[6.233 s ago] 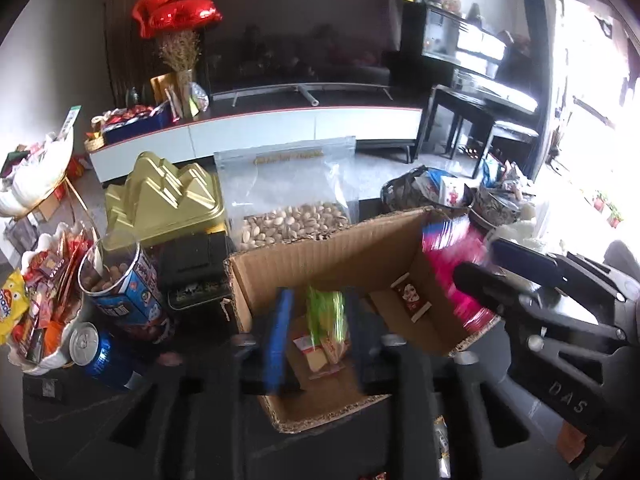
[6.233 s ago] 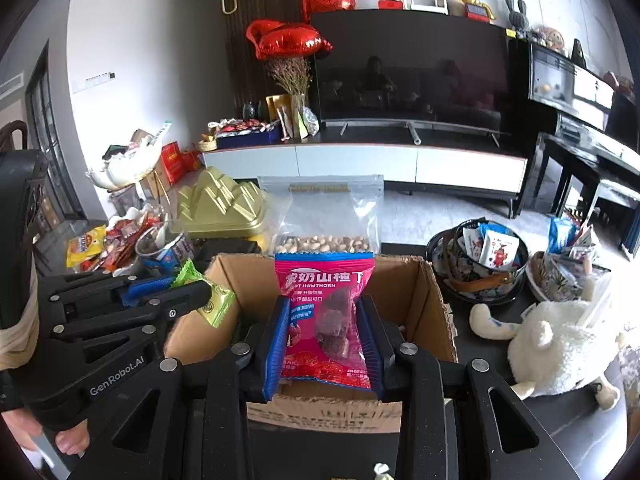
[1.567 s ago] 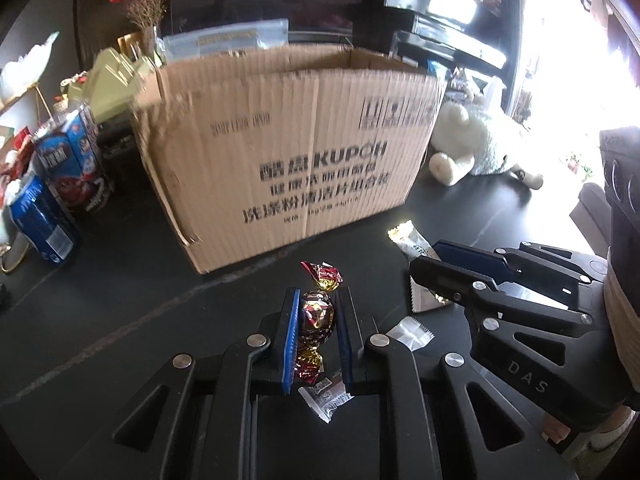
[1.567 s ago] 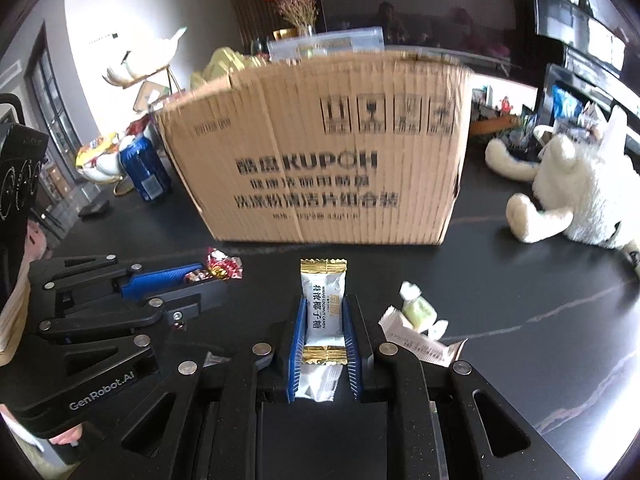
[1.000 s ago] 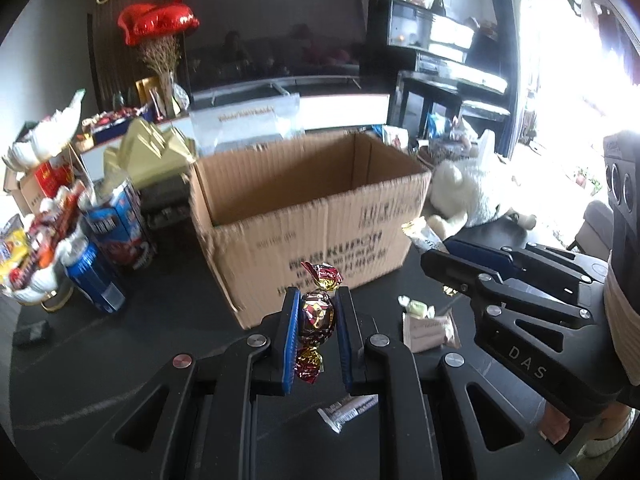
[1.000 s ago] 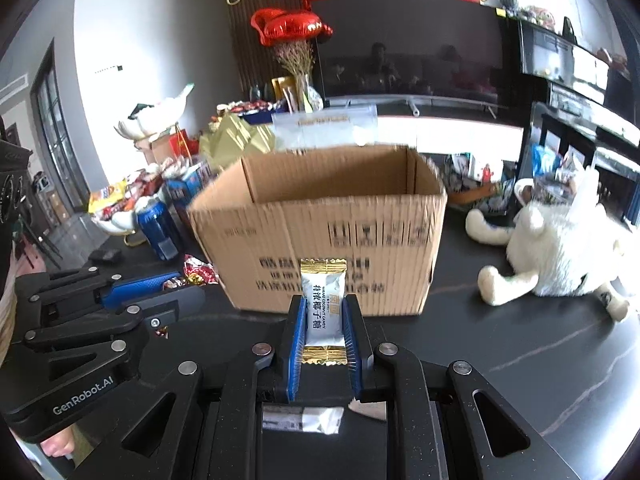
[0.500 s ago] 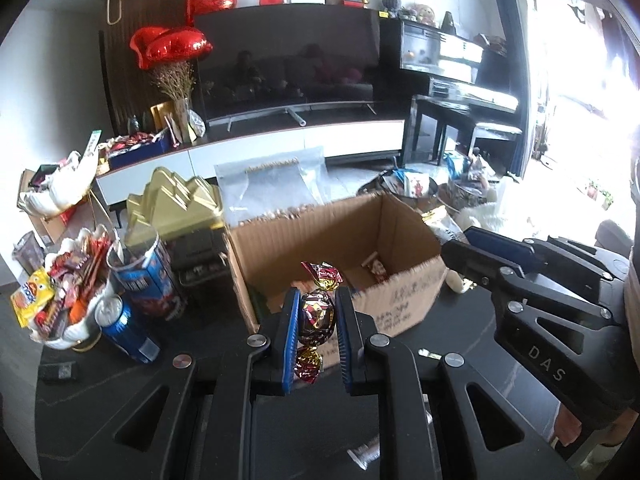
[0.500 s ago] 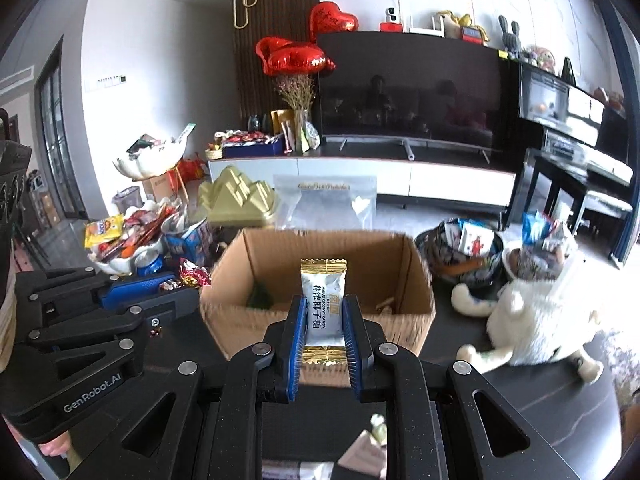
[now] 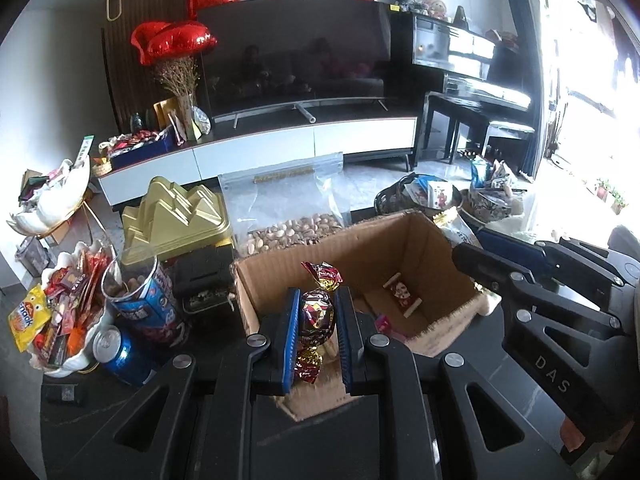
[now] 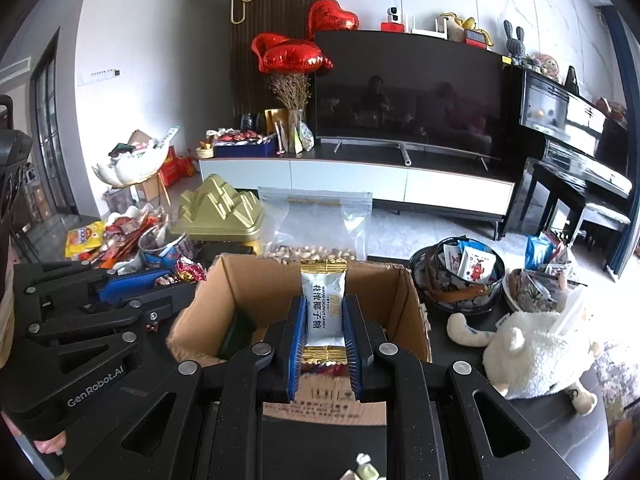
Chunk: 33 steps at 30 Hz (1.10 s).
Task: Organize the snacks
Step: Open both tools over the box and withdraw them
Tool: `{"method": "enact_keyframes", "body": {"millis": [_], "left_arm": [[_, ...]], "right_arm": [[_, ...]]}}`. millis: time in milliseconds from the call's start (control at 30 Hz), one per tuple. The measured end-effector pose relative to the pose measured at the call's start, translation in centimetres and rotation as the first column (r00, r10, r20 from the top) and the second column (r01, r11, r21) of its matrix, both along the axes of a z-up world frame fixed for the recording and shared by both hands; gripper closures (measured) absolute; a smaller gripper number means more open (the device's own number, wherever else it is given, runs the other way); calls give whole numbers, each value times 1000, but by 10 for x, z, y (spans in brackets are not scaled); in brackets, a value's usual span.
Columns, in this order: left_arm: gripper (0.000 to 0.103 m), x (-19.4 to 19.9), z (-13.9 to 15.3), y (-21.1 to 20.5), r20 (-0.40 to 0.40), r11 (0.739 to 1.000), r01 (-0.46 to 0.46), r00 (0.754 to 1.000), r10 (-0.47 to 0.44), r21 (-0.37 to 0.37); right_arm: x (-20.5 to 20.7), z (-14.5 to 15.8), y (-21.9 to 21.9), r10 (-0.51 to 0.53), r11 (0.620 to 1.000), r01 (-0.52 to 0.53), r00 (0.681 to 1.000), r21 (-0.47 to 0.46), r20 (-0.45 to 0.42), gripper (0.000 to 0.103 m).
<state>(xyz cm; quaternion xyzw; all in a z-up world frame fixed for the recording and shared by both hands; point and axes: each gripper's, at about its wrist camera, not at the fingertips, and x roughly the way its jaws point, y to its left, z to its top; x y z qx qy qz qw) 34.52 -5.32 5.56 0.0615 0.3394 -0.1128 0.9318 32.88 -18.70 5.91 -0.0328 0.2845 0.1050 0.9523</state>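
My left gripper (image 9: pixel 316 312) is shut on a red-and-gold foil candy (image 9: pixel 317 316) and holds it over the near left corner of the open cardboard box (image 9: pixel 436 240). My right gripper (image 10: pixel 323 320) is shut on a white-and-gold coconut candy packet (image 10: pixel 323 304) and holds it above the same box (image 10: pixel 408 304), at its near rim. Each gripper shows in the other's view: the right one (image 9: pixel 472 240), the left one (image 10: pixel 172 284). A small red snack packet (image 9: pixel 402 294) lies on the box floor.
Behind the box stand a clear bag of nuts (image 9: pixel 288 208), a gold tin (image 9: pixel 172 216), a blue snack cup (image 9: pixel 140 300), a soda can (image 9: pixel 116 352) and a white bowl of snacks (image 9: pixel 60 320). A plush sheep (image 10: pixel 536 356) and snack baskets (image 10: pixel 460 276) are on the right.
Both grippers have risen and moved forward from the table in front of the box to above its opening, still holding their candies. I now look down into the box.
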Motion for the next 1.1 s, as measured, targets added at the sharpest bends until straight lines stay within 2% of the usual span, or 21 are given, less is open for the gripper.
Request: {"method": "enact_keyframes", "body": {"millis": [133, 200, 233, 300, 400, 533, 700, 1100], "left_arm": [[83, 18, -7, -2, 4, 1000, -16, 1000, 16, 20], [71, 21, -9, -1, 13, 999, -37, 999, 37, 25], [67, 21, -9, -1, 18, 999, -38, 999, 37, 26], [67, 17, -9, -2, 27, 999, -36, 999, 35, 34], [66, 8, -9, -5, 30, 998, -33, 999, 32, 48], [63, -10, -6, -10, 39, 998, -23, 999, 21, 53], [60, -33, 2, -18, 64, 998, -1, 998, -3, 57], [46, -95, 14, -36, 90, 998, 36, 995, -40, 48]], "right_arm": [[15, -6, -1, -7, 1000, 7, 1000, -8, -13, 83], [21, -10, -2, -12, 1000, 12, 1000, -4, -20, 82], [23, -12, -3, -15, 1000, 15, 999, 3, -31, 76], [23, -16, -6, -27, 1000, 27, 999, 13, -40, 70], [17, -19, -10, -33, 999, 33, 998, 18, -44, 70], [1, -16, -17, -34, 999, 35, 999, 31, -35, 65], [-23, -9, -24, -32, 999, 33, 999, 42, -23, 64], [-86, -3, -44, -21, 996, 20, 1000, 86, 1, 48]]}}
